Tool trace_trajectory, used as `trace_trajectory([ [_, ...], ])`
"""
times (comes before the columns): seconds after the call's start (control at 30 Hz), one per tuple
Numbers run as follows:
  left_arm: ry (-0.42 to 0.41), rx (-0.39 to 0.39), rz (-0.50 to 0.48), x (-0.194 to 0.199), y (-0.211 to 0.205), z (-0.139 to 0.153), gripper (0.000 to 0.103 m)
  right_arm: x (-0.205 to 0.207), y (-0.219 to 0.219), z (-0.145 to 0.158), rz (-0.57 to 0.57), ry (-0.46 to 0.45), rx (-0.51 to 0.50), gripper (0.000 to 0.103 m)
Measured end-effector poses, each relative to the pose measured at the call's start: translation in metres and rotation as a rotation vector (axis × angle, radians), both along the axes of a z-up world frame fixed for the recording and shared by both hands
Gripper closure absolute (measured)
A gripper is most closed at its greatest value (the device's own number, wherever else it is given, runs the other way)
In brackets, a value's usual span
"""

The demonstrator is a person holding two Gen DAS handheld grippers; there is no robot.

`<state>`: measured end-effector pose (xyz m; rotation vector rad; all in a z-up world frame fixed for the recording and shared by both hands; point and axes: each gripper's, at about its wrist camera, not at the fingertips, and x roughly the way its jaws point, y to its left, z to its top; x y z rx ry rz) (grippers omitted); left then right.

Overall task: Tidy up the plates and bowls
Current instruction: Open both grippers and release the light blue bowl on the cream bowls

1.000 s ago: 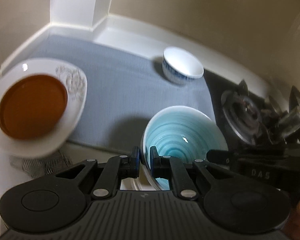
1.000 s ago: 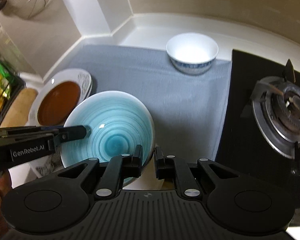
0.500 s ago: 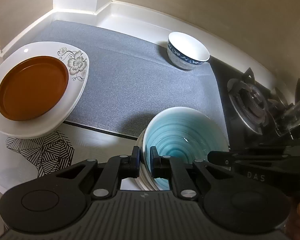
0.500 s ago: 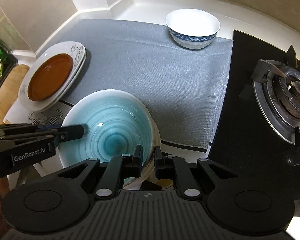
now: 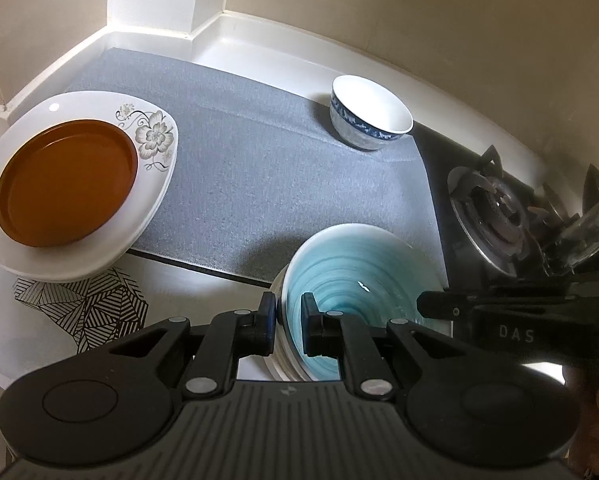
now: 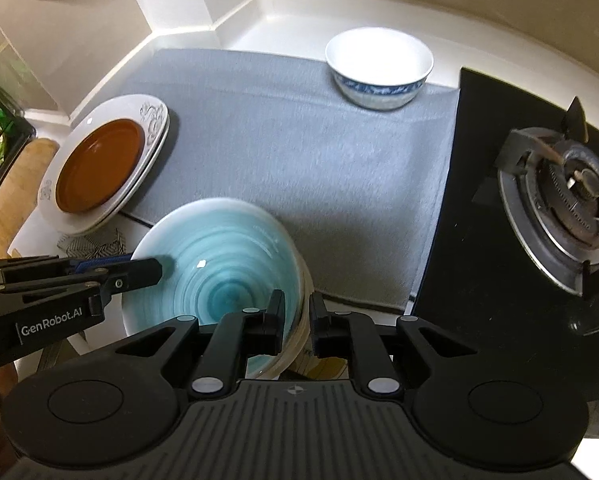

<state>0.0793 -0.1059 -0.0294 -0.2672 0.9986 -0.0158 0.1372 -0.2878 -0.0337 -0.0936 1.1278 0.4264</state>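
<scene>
A teal spiral bowl (image 5: 355,280) (image 6: 219,276) is held between both grippers, sitting on or just above a stack of pale bowls near the counter's front edge. My left gripper (image 5: 288,316) is shut on its left rim. My right gripper (image 6: 297,312) is shut on its right rim. A brown plate (image 5: 65,182) (image 6: 99,164) lies on white floral plates (image 5: 155,136) at the left. A white bowl with a blue pattern (image 5: 369,112) (image 6: 379,66) stands at the back of the grey mat (image 5: 259,168) (image 6: 319,152).
A gas burner (image 5: 495,212) (image 6: 571,208) on a black hob lies to the right. A geometric-patterned sheet (image 5: 83,304) sits under the plates. A wooden board (image 6: 11,188) is at far left. Walls close the back corner.
Both grippers moved the teal bowl toward the front edge of the counter and down onto the stack of pale bowls. The grip on both rims is unchanged.
</scene>
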Motion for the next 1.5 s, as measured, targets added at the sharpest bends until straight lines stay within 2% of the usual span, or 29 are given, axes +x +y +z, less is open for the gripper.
trace_trajectory([
  [0.07, -0.003, 0.014, -0.006, 0.000, -0.002, 0.000, 0.091, 0.001, 0.000, -0.002, 0.005, 0.002, -0.001, 0.088],
  [0.17, -0.007, 0.021, -0.006, 0.000, -0.003, 0.001, 0.092, 0.000, 0.001, -0.005, 0.003, 0.001, -0.001, 0.095],
  [0.37, -0.011, 0.022, -0.006, -0.001, -0.003, 0.000, 0.092, -0.001, 0.002, -0.006, 0.001, -0.003, -0.002, 0.095],
  [0.53, -0.010, -0.026, 0.018, 0.001, 0.004, 0.001, 0.090, -0.002, 0.003, -0.006, -0.001, 0.002, -0.003, 0.095],
  [0.7, -0.014, -0.024, 0.025, 0.001, 0.005, 0.001, 0.074, -0.002, 0.000, -0.003, -0.018, -0.012, 0.010, 0.087],
  [0.77, -0.011, -0.022, 0.029, 0.002, 0.005, 0.000, 0.070, -0.002, 0.001, -0.003, -0.019, -0.032, -0.002, 0.069],
  [0.83, -0.006, -0.020, 0.031, 0.002, 0.007, -0.003, 0.066, -0.003, 0.001, -0.003, -0.021, -0.046, -0.012, 0.059],
  [1.2, 0.027, -0.036, 0.010, 0.005, 0.009, -0.012, 0.062, -0.002, 0.005, -0.008, -0.024, -0.067, -0.030, 0.056],
  [1.5, 0.015, -0.035, -0.009, 0.008, 0.010, -0.010, 0.062, 0.005, 0.001, 0.002, -0.078, -0.097, 0.036, 0.056],
])
